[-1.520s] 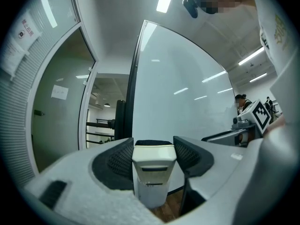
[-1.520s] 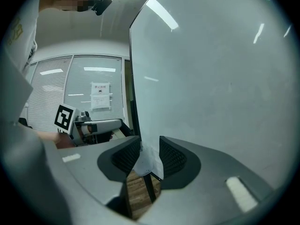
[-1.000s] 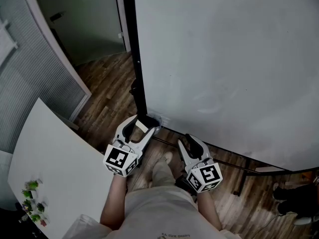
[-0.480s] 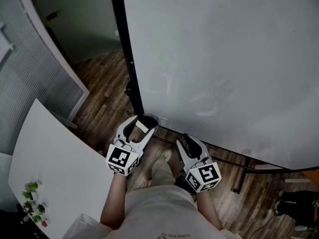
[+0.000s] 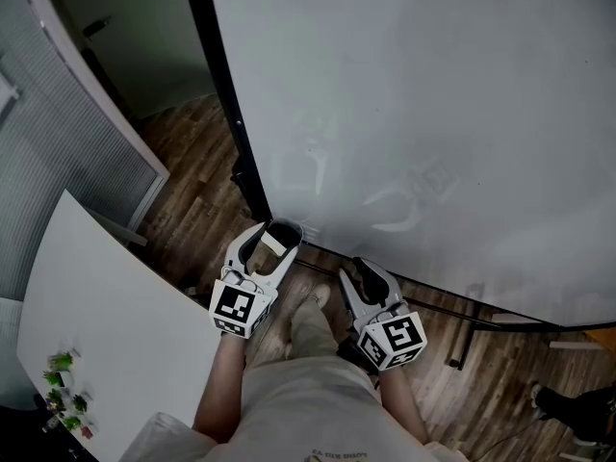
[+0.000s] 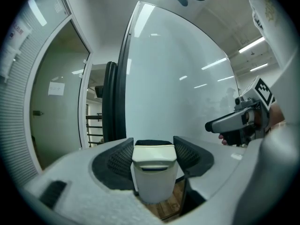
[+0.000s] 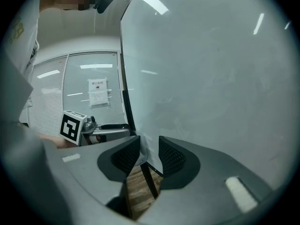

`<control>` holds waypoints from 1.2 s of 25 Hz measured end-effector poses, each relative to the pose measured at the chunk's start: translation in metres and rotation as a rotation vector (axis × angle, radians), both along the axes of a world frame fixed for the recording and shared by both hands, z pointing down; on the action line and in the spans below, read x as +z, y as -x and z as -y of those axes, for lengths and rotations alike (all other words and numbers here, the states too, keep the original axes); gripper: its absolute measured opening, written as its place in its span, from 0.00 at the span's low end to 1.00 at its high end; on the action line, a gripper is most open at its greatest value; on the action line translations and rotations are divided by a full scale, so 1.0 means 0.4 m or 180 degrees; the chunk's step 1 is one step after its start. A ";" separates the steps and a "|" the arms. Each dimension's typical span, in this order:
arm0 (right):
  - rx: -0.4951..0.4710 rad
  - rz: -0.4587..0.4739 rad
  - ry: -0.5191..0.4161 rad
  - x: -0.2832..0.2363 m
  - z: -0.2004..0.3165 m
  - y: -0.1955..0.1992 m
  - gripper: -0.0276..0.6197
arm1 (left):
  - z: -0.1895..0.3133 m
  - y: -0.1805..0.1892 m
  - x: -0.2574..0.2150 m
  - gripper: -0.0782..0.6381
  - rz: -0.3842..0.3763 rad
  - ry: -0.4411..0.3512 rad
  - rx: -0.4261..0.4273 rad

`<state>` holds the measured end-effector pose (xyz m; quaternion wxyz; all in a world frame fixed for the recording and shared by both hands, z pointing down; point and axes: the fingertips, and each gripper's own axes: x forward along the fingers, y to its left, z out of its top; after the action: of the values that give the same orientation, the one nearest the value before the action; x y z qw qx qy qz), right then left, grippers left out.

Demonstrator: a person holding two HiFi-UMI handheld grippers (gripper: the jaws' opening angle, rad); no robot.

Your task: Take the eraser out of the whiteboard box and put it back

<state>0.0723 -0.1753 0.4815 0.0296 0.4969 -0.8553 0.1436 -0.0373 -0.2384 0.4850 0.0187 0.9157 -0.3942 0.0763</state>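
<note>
My left gripper [image 6: 153, 144] clamps the eraser [image 6: 153, 175] between its ribbed black pads. The jaws stand wide around the cream plastic block, which has rounded corners and a dark textured strip along its far edge. In the head view the eraser sits right at the small clear box [image 5: 292, 227] at the lower left corner of the whiteboard [image 5: 433, 114]. Whether it is inside the box or just above it I cannot tell, and nothing else shows in the box.

My right gripper [image 7: 148, 146] holds nothing. Its pads are a narrow gap apart, with only floor and the board's lower rail visible between them. It hangs just beside the left gripper, pointing at the bottom edge of the whiteboard.

The whiteboard is broad, glossy and blank, with a black post [image 5: 226, 114] along its left side. Below lies a floor [image 5: 197, 200] of dark wood planks, and a smooth white table [image 5: 106, 316] stands to my left.
</note>
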 end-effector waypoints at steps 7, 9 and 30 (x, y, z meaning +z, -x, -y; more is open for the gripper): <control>-0.0038 0.0010 0.0031 0.009 0.012 0.000 0.25 | 0.008 -0.006 0.018 0.48 0.0068 0.0028 -0.0017; -0.0036 0.0010 0.0040 0.011 0.012 -0.002 0.25 | 0.011 -0.006 0.021 0.48 0.0055 0.0034 -0.0033; -0.0032 0.0049 -0.0158 -0.052 -0.061 -0.016 0.21 | -0.106 0.051 -0.105 0.34 -0.0419 -0.0267 -0.0294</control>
<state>0.0786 -0.1510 0.4605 0.0114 0.4921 -0.8613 0.1261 -0.0576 -0.1961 0.4432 0.0097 0.8996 -0.4367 -0.0015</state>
